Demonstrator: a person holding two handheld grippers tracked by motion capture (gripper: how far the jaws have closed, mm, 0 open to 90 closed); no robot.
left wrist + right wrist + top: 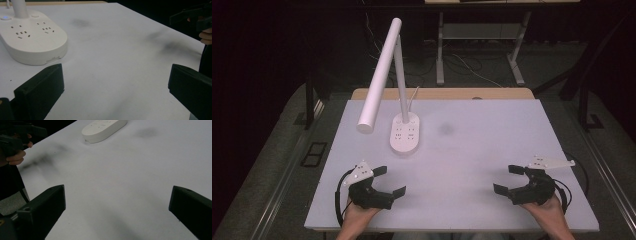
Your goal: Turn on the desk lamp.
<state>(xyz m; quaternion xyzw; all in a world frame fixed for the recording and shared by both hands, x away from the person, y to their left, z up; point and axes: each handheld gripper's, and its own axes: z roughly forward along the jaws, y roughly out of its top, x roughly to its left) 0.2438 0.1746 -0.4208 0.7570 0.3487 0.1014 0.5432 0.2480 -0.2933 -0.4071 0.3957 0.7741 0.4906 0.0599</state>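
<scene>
A white desk lamp (384,70) stands on an oval base (405,132) with sockets, left of the table's middle. The base (32,40) lies close ahead of my left gripper's jaws, to their left. In the right gripper view the base (103,129) sits far off at the top. My left gripper (389,181) rests open near the front left of the table, nothing between its jaws. My right gripper (508,179) rests open near the front right, also holding nothing. Each is held by a hand at the table's front edge.
The white table top (472,145) has a faint dark smudge (445,129) right of the lamp base. A wooden strip (442,93) runs along its far edge. Beyond it stand a desk frame (482,35) and cables on the floor.
</scene>
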